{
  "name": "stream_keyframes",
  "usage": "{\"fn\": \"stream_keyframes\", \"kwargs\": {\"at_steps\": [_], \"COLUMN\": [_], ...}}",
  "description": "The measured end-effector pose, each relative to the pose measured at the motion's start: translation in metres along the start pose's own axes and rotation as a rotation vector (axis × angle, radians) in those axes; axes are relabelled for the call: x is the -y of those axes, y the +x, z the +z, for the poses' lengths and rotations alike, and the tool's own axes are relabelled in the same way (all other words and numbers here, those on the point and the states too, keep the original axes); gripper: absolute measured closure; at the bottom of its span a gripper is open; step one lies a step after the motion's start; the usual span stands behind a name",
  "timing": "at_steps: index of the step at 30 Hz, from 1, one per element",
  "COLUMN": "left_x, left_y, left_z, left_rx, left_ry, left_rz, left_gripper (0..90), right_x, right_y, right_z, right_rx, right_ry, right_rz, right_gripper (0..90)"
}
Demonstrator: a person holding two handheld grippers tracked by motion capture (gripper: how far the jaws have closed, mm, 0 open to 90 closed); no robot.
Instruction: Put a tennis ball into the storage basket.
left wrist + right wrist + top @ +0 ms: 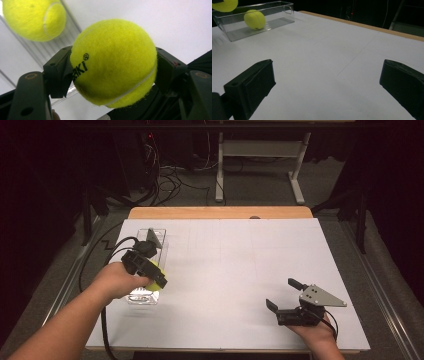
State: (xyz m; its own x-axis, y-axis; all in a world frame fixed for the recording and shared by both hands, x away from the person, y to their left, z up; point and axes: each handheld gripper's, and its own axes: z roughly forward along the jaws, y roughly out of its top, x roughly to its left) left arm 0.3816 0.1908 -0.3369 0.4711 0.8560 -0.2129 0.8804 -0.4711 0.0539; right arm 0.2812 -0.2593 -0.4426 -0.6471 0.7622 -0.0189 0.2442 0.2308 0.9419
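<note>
A yellow tennis ball [113, 62] with black lettering is pinched between the jaws of my left gripper [159, 279], which is shut on it. In the high view this held ball [155, 275] hangs over the near end of a clear plastic bin [150, 232] at the table's left. A second tennis ball [255, 19] lies inside the bin [274, 10], and the left gripper view has it [33, 18] on the ribbed floor. My right gripper [281, 293] rests near the front right edge, open, with nothing between its jaws [327, 85].
A white sheet [240, 265] covers the table, with a wooden edge [220, 212] along the far side. Cables and a metal table frame [260, 150] lie on the floor beyond. The bin is the only thing standing on the sheet.
</note>
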Motion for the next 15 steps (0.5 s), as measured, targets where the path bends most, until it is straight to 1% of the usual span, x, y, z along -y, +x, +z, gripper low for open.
{"fn": "stream_keyframes", "kwargs": {"at_steps": [1,5,10,13,15], "left_x": [0.002,0.004,0.007,0.009,0.011], "left_y": [0.005,0.014,0.023,0.027,0.032], "left_z": [-0.001,-0.001,0.001,0.002,0.003], "left_rx": [-0.007,-0.011,-0.017,-0.020,-0.029], "left_ry": [-0.005,-0.012,-0.012,-0.009,-0.012], "left_rz": [-0.013,-0.036,-0.057,-0.064,-0.080], "left_gripper": [27.1,27.0,27.0,27.0,27.0], "right_x": [0.000,-0.001,0.000,0.000,0.000], "right_y": [0.000,0.000,-0.001,-0.001,-0.001], "right_z": [0.001,0.000,-0.001,-0.001,-0.002], "right_rx": [-0.001,-0.002,0.002,0.003,0.002], "right_ry": [0.002,-0.002,-0.005,-0.006,-0.007], "right_rz": [-0.003,-0.008,-0.005,-0.005,-0.005], "right_gripper": [0.1,0.1,0.1,0.1,0.1]}}
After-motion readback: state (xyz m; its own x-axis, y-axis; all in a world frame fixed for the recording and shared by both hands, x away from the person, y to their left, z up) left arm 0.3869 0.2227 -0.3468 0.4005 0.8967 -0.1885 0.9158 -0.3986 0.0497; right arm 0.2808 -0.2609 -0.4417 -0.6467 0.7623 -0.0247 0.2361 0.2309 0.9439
